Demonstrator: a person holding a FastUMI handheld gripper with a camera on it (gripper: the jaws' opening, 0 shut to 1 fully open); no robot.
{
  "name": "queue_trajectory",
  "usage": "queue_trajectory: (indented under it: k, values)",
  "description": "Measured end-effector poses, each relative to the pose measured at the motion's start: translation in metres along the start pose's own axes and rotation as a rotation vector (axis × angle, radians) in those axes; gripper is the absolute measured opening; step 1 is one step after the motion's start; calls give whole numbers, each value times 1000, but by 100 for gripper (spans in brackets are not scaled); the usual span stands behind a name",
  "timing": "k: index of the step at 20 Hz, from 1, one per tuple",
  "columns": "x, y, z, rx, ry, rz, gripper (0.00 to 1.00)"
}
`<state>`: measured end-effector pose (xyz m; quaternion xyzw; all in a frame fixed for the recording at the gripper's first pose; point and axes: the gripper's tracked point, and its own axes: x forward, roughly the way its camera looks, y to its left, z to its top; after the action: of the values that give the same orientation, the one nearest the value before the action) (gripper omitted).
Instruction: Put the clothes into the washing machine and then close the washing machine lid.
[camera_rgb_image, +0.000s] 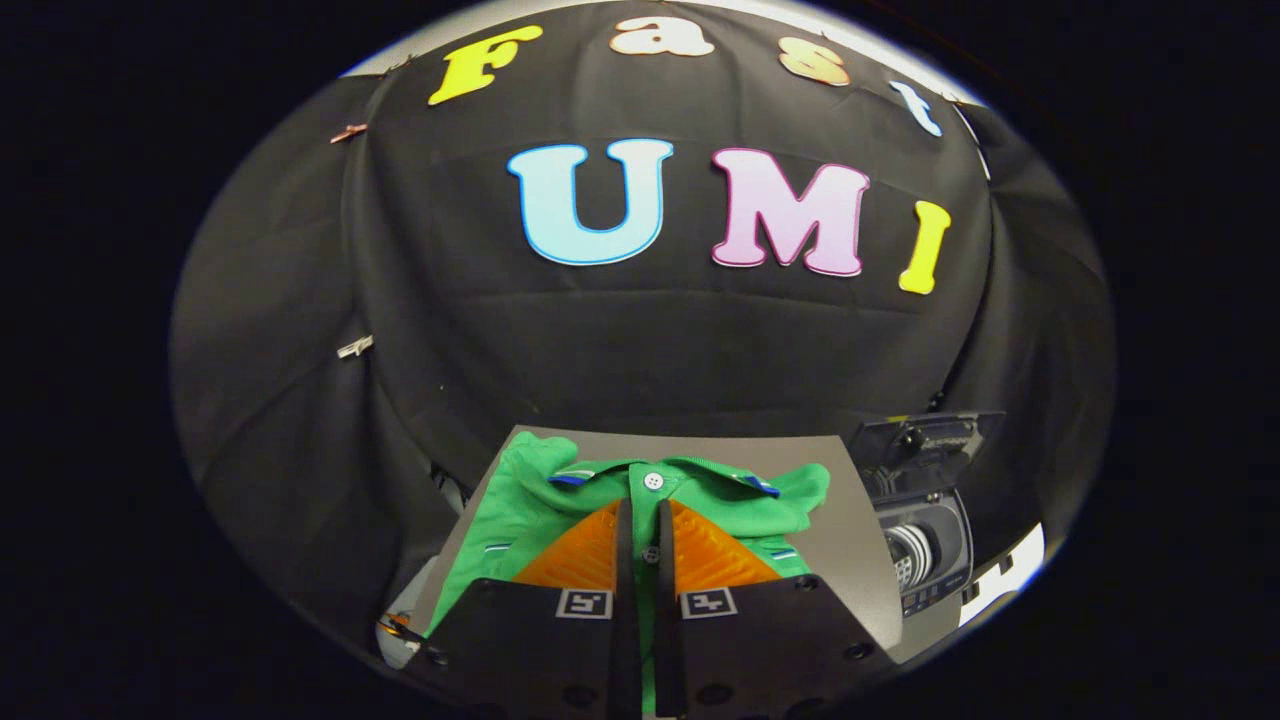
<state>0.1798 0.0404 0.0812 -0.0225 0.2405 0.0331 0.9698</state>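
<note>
A green polo shirt (520, 500) with a white collar button lies folded on a small grey table (850, 530). My gripper (642, 512) hovers over the middle of the shirt with its fingers drawn together, and only a thin slit remains between them. Through the slit I see the shirt's button strip; I cannot see any cloth pinched. A small washing machine (930, 550) stands just off the table's right side, its drum open. Its lid (925, 435) is raised up behind the opening.
Black cloth walls close in behind and on both sides of the table. A white strip of floor or ledge (1005, 585) lies past the washing machine on the right. Some small objects (400, 628) sit low at the table's left corner.
</note>
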Motion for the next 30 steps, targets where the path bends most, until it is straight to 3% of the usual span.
queue_trajectory:
  k: [9,15,23,30]
  values:
    - [-24,-23,34,-28,-120,-93,10]
    - [-37,-66,60,9,-195,-165,10]
    - [-45,-160,73,0,-200,-276,10]
    - [-42,-263,68,18,-171,-263,10]
